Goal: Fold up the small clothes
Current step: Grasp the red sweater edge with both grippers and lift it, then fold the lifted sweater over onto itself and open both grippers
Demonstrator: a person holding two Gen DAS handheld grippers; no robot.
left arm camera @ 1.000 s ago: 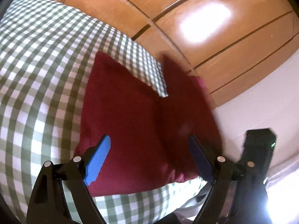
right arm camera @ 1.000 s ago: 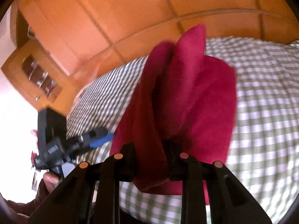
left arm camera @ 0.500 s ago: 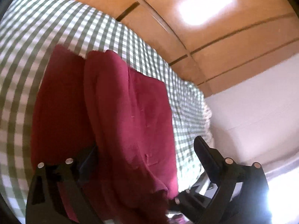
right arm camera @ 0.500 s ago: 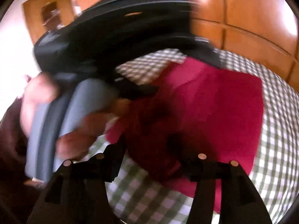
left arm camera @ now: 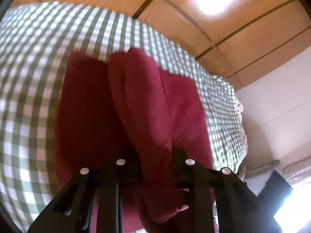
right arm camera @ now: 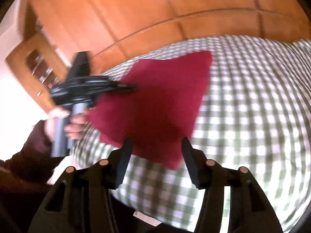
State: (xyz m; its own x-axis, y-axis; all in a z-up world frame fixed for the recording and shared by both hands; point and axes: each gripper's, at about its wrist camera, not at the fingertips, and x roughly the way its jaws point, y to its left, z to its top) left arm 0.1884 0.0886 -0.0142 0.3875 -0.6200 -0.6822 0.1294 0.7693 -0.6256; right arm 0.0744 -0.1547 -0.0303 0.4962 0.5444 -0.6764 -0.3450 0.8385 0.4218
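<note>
A dark red cloth lies on the green-and-white checked bedcover. A raised fold of it runs between the fingers of my left gripper, whose jaws are closing and pinch that fold. In the right wrist view the red cloth is spread out, with the left gripper at its left edge, held by a hand. My right gripper hangs over the cloth's near corner. Its jaws are closing a little but stand apart, with no pad on the fabric.
The checked bedcover stretches wide to the right of the cloth. Orange wooden panelling rises behind the bed, with a glass-fronted wooden cabinet at the left. A white wall stands past the bed's right edge in the left wrist view.
The right gripper let go of the cloth fold and drew back, and the cloth now lies spread on the bed. The left gripper swung over the cloth and closed on a fold.
</note>
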